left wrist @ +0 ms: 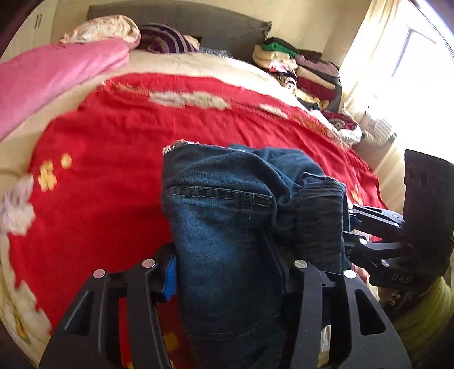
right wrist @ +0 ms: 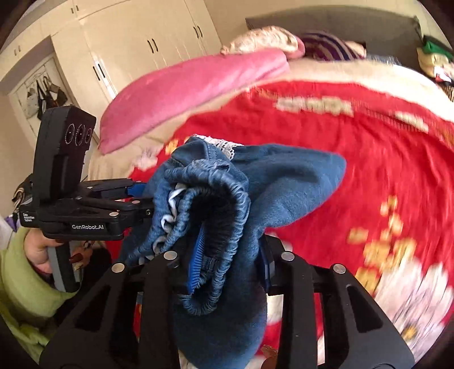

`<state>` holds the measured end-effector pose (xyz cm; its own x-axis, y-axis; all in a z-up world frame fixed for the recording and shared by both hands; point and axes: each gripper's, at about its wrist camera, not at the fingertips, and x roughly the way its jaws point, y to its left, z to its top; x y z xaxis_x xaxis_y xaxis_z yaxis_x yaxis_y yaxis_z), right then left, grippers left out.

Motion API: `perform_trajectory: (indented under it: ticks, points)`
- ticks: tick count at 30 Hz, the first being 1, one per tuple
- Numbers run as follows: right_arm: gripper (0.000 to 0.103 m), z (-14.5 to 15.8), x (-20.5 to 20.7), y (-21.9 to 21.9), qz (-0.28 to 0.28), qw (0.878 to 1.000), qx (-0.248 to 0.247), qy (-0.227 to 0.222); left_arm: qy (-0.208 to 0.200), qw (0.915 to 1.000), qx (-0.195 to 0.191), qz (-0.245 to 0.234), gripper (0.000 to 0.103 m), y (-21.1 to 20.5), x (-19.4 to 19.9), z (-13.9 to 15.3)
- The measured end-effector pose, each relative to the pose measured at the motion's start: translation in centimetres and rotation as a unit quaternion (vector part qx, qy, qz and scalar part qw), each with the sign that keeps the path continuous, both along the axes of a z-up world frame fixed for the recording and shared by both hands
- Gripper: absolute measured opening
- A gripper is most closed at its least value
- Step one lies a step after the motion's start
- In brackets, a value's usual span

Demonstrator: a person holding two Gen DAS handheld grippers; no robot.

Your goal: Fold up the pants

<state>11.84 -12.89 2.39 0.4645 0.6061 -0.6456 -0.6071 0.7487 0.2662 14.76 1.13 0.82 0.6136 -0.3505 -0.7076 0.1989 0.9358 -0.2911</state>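
Dark blue denim pants [left wrist: 227,221] hang bunched between both grippers above the red bedspread [left wrist: 113,159]. My left gripper [left wrist: 227,269] is shut on the denim, which drapes down over its fingers. My right gripper [right wrist: 229,264] is shut on the elastic waistband [right wrist: 210,198] of the pants [right wrist: 283,181]. The right gripper also shows at the right of the left wrist view [left wrist: 351,235], gripping the cloth. The left gripper also shows at the left of the right wrist view [right wrist: 142,198], close beside the bunched pants.
A pink quilt [left wrist: 51,79] lies along the bed's left side. Folded clothes [left wrist: 306,71] are stacked at the far right by a bright window. A grey headboard [left wrist: 184,22] is at the back. White wardrobes [right wrist: 127,48] stand left of the bed.
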Motion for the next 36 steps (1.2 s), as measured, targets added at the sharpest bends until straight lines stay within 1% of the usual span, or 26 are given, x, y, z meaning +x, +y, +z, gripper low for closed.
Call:
perform_trajectory:
  ticks: [3,6,9,13,16,18,19,20,21,22,26,31,33,36]
  points:
    - [0.025,1.1,1.9,0.5,-0.001,1.0,0.0,-0.02,-0.016,0.9998,0.013,0.007,0.048,0.3,1.5,1.4]
    - [0.025,1.3,3.6,0.9,-0.003,1.0,-0.004,-0.027,-0.02,0.9995,0.021,0.014,0.048,0.7,3.4,2.0]
    - [0.025,0.9,5.2,1.2,-0.011,1.0,-0.012,-0.027,-0.018,0.9993,0.026,0.02,0.048,0.8,4.8,1.8]
    - [0.026,-0.6,6.6,1.2,-0.023,0.999,-0.027,-0.013,-0.007,0.9992,0.027,0.028,0.051,1.2,5.7,0.2]
    - [0.03,-2.1,7.2,0.9,-0.043,0.998,-0.043,0.012,0.007,0.9989,0.028,0.036,0.059,1.3,6.0,-1.1]
    - [0.034,-3.0,7.6,0.6,-0.054,0.997,-0.058,0.025,0.02,0.9984,0.031,0.043,0.06,1.7,6.1,-2.1]
    - [0.038,-3.3,7.7,0.4,-0.06,0.996,-0.062,0.032,0.026,0.9981,0.029,0.048,0.063,2.0,6.1,-2.5]
    - [0.042,-3.6,7.7,0.2,-0.062,0.995,-0.062,0.037,0.032,0.9978,0.024,0.052,0.069,2.3,6.2,-3.0]
    - [0.046,-3.9,7.8,0.1,-0.067,0.995,-0.064,0.044,0.038,0.9974,0.022,0.057,0.072,2.5,6.3,-3.3]
    - [0.052,-4.2,7.9,0.0,-0.073,0.994,-0.07,0.05,0.043,0.9971,0.021,0.059,0.074,2.7,6.4,-3.7]
    - [0.055,-5.7,8.4,-0.2,-0.088,0.99,-0.086,0.073,0.049,0.9969,0.024,0.057,0.074,2.7,6.6,-5.3]
    - [0.055,-5.0,7.8,0.1,-0.09,0.989,-0.102,0.055,0.046,0.9968,0.028,0.058,0.074,2.7,6.3,-5.2]
    - [0.058,-4.8,7.5,0.0,-0.094,0.989,-0.101,0.055,0.045,0.9968,0.028,0.06,0.074,2.7,6.0,-4.9]
    - [0.064,-4.1,6.7,-0.6,-0.102,0.989,-0.096,0.044,0.035,0.9968,0.032,0.065,0.073,2.6,5.4,-4.3]
